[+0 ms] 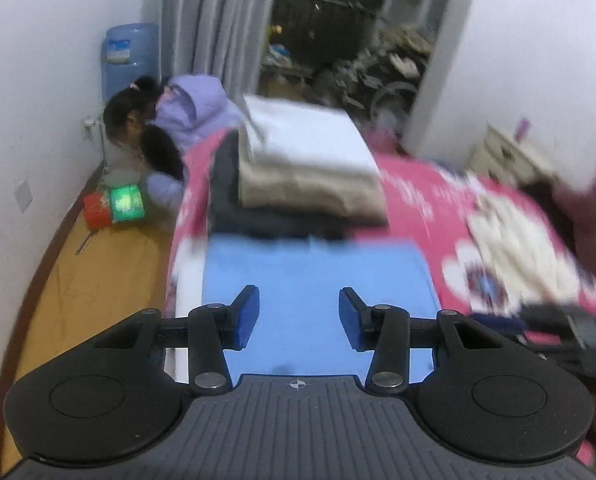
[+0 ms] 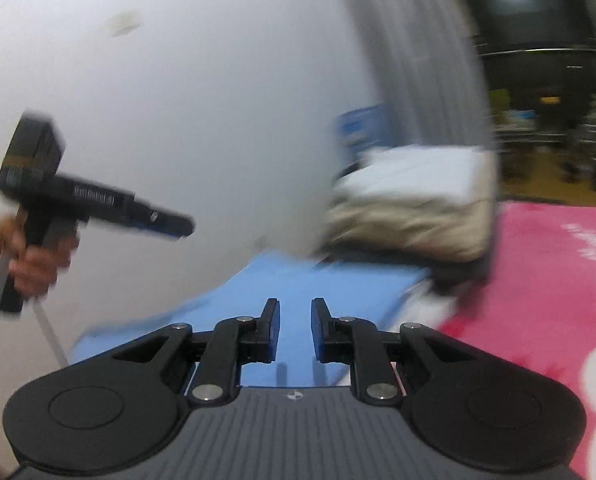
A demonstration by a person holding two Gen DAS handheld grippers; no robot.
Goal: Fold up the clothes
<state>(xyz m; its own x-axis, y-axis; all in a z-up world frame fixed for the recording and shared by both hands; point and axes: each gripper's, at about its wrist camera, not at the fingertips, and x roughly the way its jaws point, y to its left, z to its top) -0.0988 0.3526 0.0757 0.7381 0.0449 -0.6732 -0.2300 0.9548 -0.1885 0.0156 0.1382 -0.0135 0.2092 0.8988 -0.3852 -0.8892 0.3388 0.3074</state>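
Observation:
A flat folded blue cloth [image 1: 318, 272] lies on the pink bedspread [image 1: 418, 200], just in front of a stack of folded clothes [image 1: 310, 184] with white on top, beige below and dark at the bottom. My left gripper [image 1: 298, 316] hovers over the blue cloth, open, with nothing between its blue pads. In the right wrist view my right gripper [image 2: 295, 330] is also above the blue cloth [image 2: 298, 284], its jaws a narrow gap apart and empty. The stack [image 2: 414, 208] sits beyond it. A hand holds the left gripper [image 2: 181, 228] in the air at the left.
A cream patterned garment [image 1: 510, 240] lies loose on the bedspread at the right. A person in a purple jacket [image 1: 193, 116] sits on the floor left of the bed, beside a blue water jug [image 1: 127, 56]. A white wall [image 2: 177, 100] lies left.

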